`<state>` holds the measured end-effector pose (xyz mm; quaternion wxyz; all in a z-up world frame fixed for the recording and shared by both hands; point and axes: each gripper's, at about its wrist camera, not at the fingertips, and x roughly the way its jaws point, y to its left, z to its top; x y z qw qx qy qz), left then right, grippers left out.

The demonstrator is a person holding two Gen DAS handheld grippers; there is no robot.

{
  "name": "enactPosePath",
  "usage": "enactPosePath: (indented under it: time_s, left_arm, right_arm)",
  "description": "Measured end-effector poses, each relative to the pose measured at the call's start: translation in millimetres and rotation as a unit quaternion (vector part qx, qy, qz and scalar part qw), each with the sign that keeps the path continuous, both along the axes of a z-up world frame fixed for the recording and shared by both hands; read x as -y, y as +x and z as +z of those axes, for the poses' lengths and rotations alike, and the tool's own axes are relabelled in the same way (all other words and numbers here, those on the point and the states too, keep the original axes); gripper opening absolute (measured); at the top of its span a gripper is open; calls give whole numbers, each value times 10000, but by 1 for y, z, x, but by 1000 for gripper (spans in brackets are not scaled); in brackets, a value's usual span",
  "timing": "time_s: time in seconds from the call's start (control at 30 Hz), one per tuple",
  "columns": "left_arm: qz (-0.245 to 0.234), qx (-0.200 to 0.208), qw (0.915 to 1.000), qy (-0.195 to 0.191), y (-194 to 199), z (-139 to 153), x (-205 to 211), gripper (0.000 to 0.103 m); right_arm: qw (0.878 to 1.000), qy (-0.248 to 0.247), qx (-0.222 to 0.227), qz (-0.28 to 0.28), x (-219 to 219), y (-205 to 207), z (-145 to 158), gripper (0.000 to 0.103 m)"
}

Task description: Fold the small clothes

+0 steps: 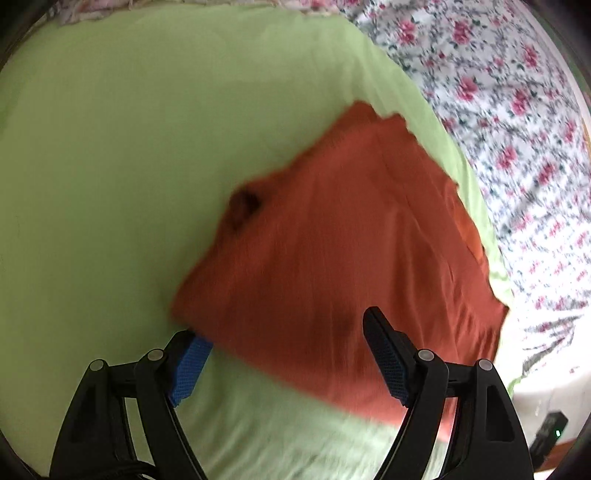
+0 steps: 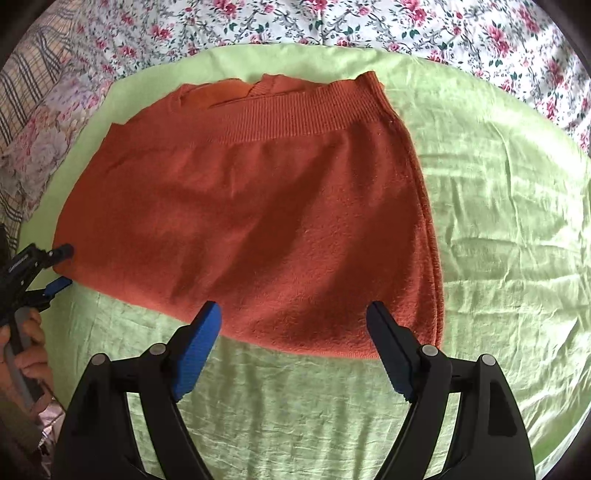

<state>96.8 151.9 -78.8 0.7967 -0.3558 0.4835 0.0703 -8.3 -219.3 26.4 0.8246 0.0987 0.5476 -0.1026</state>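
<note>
A folded rust-orange knit garment [image 2: 251, 221] lies flat on a light green cloth [image 2: 498, 221], its ribbed band at the far edge. My right gripper [image 2: 293, 317] is open, its jaws standing over the garment's near edge. My left gripper [image 1: 284, 332] is open wide at the garment's [image 1: 332, 240] near corner; one finger [image 1: 188, 365] is partly under the fabric edge, the other above it. The left gripper also shows in the right wrist view [image 2: 61, 266], open at the garment's left corner, held by a hand.
The green cloth [image 1: 110, 166] lies on a flowered bedsheet [image 2: 332, 22]. A checked cloth [image 2: 26, 74] sits at the far left. A small black device with a green light [image 1: 550, 428] lies at the right edge of the left wrist view.
</note>
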Motion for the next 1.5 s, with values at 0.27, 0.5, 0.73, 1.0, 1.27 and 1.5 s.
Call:
enactPosePath:
  time_s: [0.27, 0.5, 0.73, 1.0, 1.27, 1.5]
  left_arm:
    - [-380, 297, 9965, 684, 36, 22, 17, 15]
    - [-1367, 1002, 9753, 1419, 35, 87, 84, 11]
    - [-2788, 1340, 9299, 1990, 36, 96, 196, 11]
    - [-3736, 1166, 8678, 3061, 27, 48, 269, 10]
    - [-3899, 1248, 8501, 3311, 21, 47, 271, 9]
    - [-3981, 1281, 8476, 3266, 23, 55, 274, 9]
  right_arm:
    - [9970, 692, 232, -276, 29, 7, 4, 81]
    - [9886, 1319, 451, -563, 61, 13, 4, 81]
    - [9682, 2262, 775, -736, 86, 19, 3, 81]
    - [9499, 3006, 684, -518, 91, 59, -11, 81]
    - [9450, 3247, 133, 365, 54, 177, -45, 81]
    - [9611, 2488, -5, 1196, 11, 222, -48, 16]
